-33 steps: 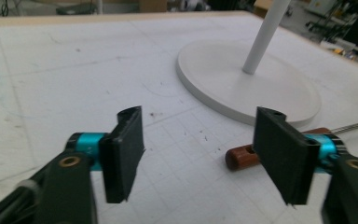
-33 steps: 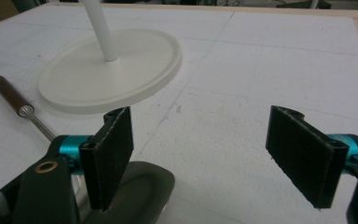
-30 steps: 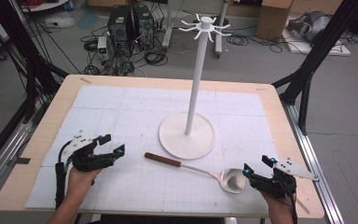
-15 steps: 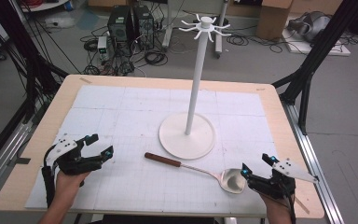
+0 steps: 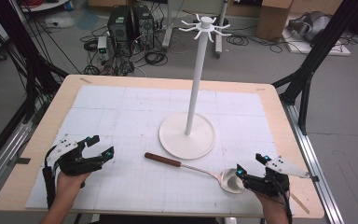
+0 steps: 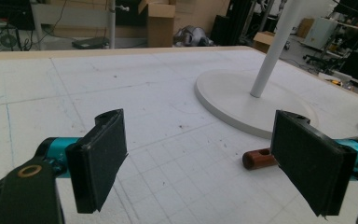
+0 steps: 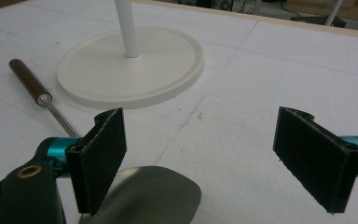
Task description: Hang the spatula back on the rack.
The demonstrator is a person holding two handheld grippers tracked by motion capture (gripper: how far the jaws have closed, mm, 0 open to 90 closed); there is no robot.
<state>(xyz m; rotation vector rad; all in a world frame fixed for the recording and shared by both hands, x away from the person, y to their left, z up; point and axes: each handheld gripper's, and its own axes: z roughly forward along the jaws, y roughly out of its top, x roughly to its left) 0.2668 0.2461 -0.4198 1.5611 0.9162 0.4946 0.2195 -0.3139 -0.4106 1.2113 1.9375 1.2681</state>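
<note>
A metal ladle (image 5: 193,169) with a brown wooden handle lies on the white gridded mat, its bowl (image 5: 228,181) toward the near right. Behind it stands a white rack (image 5: 193,93) with hooks on top and a round base (image 5: 186,135). My left gripper (image 5: 103,145) rests at the near left, open; its jaws have just been opening and nothing is between them. Past its jaws (image 6: 205,163) lie the ladle's handle end (image 6: 257,158) and the base (image 6: 233,98). My right gripper (image 5: 249,164) is open beside the bowl, its left jaw just over the bowl (image 7: 154,198), not touching it.
The mat (image 5: 121,112) lies on a wooden table (image 5: 70,98) with edges all round. Black frame legs (image 5: 307,74) stand at both sides. Computers and cables (image 5: 130,23) sit on the floor beyond the table's far edge.
My left gripper has shifted a little to the left, away from the ladle's handle. The right gripper and the ladle have stayed in place.
</note>
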